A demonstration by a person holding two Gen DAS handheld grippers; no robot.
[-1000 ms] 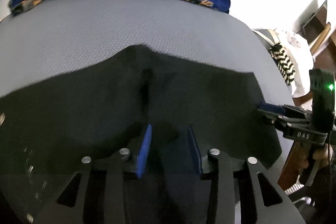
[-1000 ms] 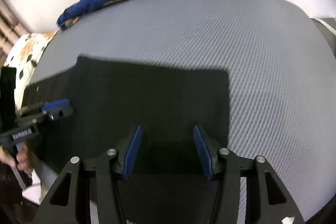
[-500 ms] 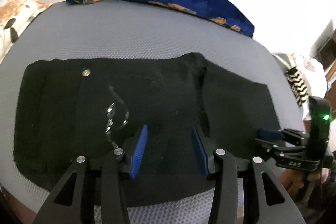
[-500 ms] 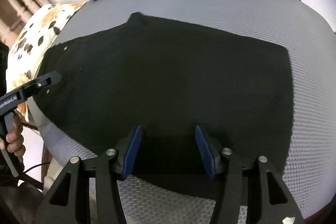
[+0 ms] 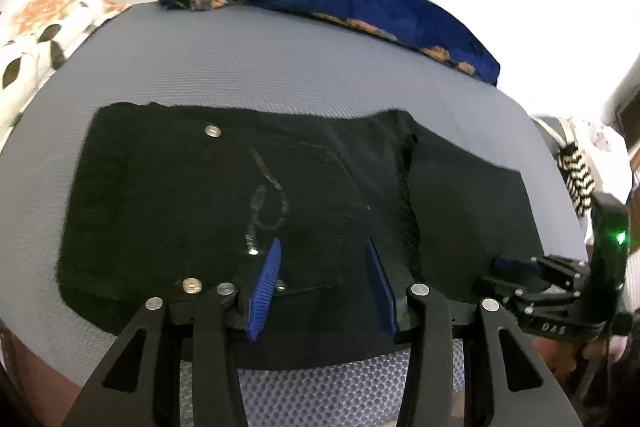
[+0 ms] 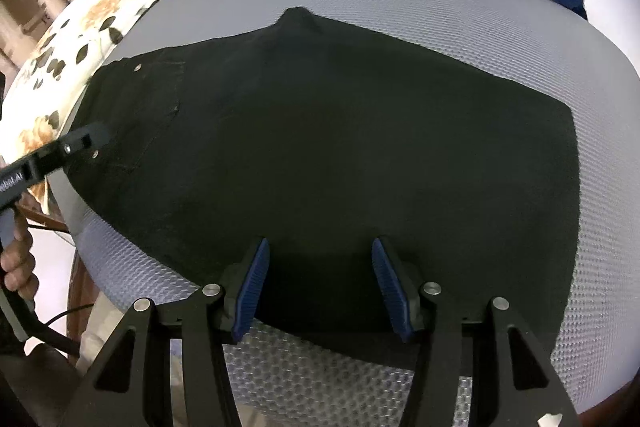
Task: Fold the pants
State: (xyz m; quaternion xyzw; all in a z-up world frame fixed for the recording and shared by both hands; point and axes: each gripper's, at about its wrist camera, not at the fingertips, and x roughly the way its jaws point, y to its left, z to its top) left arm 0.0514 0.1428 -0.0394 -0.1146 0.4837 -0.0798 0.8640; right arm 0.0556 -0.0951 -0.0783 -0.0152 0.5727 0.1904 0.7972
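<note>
The black pants (image 5: 280, 211) are lying flat, folded, on the gray mat (image 5: 240, 67). The left gripper (image 5: 324, 283) and right gripper (image 6: 320, 279) are hanging over the near edge, fingers apart, maybe getting ready to fold again.

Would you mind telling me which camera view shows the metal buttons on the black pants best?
The left wrist view: two metal buttons stand out on the black pants, one far, one near. The right wrist view shows only one small stud at the far left.
</note>
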